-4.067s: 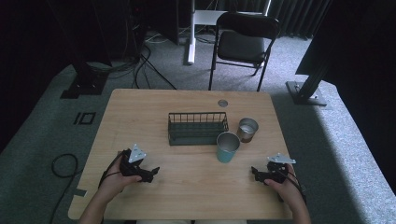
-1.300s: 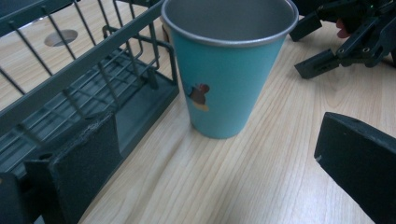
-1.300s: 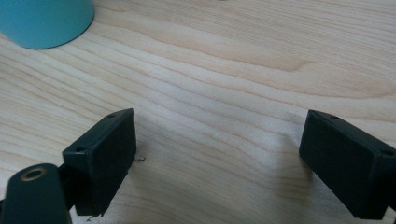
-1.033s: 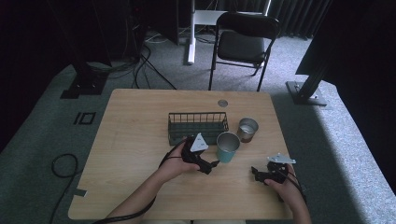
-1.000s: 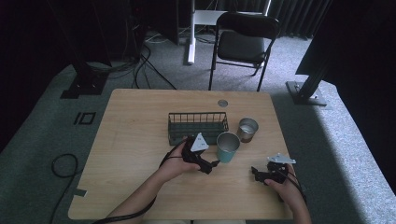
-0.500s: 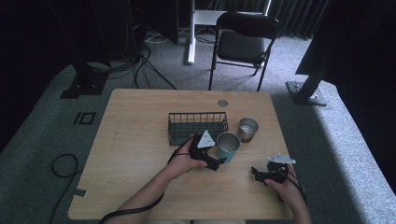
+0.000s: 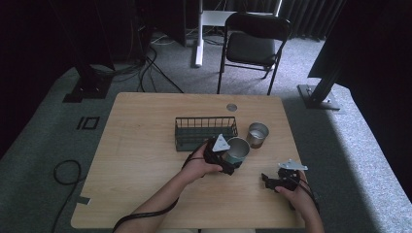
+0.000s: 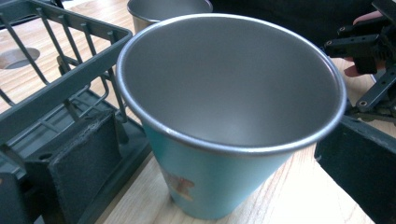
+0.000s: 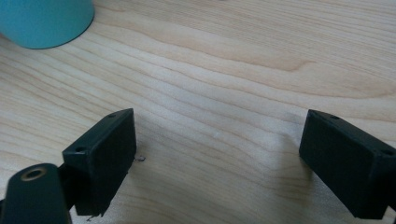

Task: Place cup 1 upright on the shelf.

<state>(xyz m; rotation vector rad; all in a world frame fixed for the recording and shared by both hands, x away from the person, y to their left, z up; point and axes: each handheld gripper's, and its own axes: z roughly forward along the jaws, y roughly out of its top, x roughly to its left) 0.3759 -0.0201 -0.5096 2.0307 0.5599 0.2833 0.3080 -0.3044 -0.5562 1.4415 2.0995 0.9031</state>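
Left hand-held gripper (image 7: 227, 156) stands wide open with the teal cup (image 8: 224, 135) upright between its jaws, neither visibly touching, and the wire basket (image 8: 56, 93) just beside one jaw. Centre the cup wall, close evenly below the rim; the right hand-held gripper (image 9: 224, 163) rests open, empty, on the tabletop (image 9: 243, 70)

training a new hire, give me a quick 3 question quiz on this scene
1. True or false: the left claw has its jaws on either side of the teal cup.
2. What does the right claw hold? A) steel cup B) rack C) nothing
3. Fill in: the rack stands on the ____ side of the teal cup, seen in the high view.

Key
1. True; the jaws flank it, apparently without touching.
2. C; its jaws stand wide apart over bare table.
3. Left.
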